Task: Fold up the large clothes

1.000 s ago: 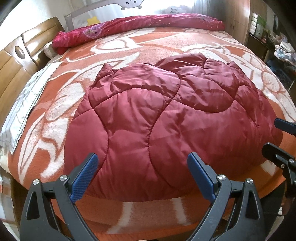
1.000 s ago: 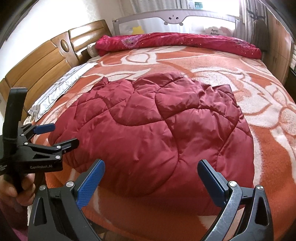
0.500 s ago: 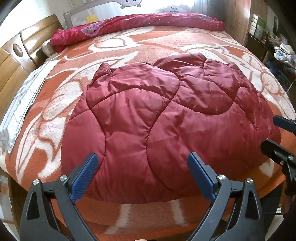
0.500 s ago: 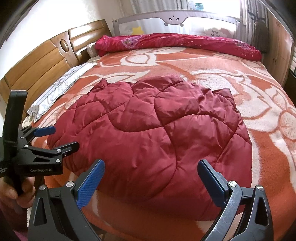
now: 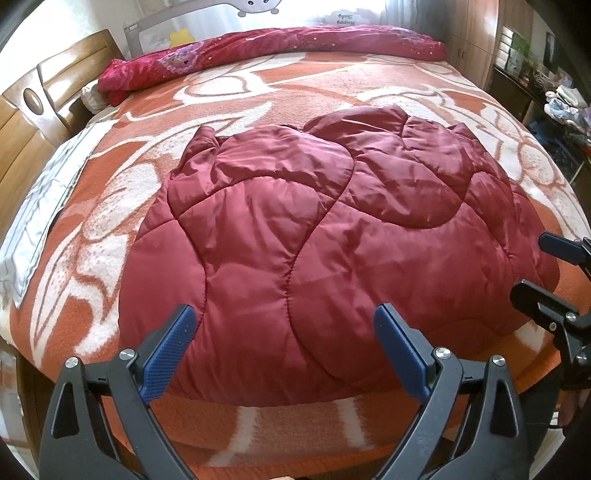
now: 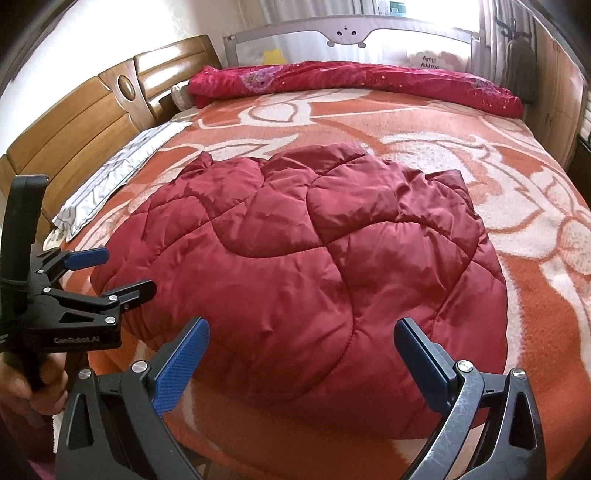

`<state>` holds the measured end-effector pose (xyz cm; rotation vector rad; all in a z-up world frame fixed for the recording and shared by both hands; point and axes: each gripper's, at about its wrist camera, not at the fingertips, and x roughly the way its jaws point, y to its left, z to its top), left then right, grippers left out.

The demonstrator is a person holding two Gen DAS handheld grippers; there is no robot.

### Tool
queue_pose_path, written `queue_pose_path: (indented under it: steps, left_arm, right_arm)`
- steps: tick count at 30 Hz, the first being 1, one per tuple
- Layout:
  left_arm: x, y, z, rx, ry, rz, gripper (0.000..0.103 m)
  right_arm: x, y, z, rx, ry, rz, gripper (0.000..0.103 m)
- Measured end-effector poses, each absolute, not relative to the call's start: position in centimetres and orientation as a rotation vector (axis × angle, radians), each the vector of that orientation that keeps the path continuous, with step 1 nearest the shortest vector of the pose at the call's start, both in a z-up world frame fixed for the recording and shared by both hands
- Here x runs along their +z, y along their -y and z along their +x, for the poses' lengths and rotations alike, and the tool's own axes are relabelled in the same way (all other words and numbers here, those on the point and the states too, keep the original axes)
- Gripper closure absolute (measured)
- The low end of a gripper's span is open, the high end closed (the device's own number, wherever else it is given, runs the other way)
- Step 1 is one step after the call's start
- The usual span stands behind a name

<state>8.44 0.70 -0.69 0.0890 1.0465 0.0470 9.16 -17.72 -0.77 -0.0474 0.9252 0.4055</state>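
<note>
Jacket: we see the red quilted jacket [image 5: 332,251] flat on the orange blanket [image 5: 258,92], long axis across us, near the bed's edge.
Left gripper [image 5: 284,350]: fingers apart, empty.
Right gripper [image 6: 301,354]: fingers apart, empty.

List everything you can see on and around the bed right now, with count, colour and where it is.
Quilted jacket: one, dark red, spread flat on the near half of the bed.
Blanket: one, orange and white, covering the bed.
Rolled quilt: one, bright red, along the far edge.
Pillow: one, grey-white, by the headboard.
Headboard: one, brown wood, left side.
Bed rail: one, grey, beyond the quilt.
Left claw: open, near the jacket's hem.
Right claw: open, near the hem.
</note>
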Motion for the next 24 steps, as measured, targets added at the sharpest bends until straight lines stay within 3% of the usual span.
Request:
queue_pose_path:
  steps: [24]
  left_arm:
    - [-0.60,-0.23,8.61,0.046,-1.041,0.089,0.005]
  right_arm:
    - [-1.09,17.66,9.02,0.405,-0.933,-0.050,0.002]
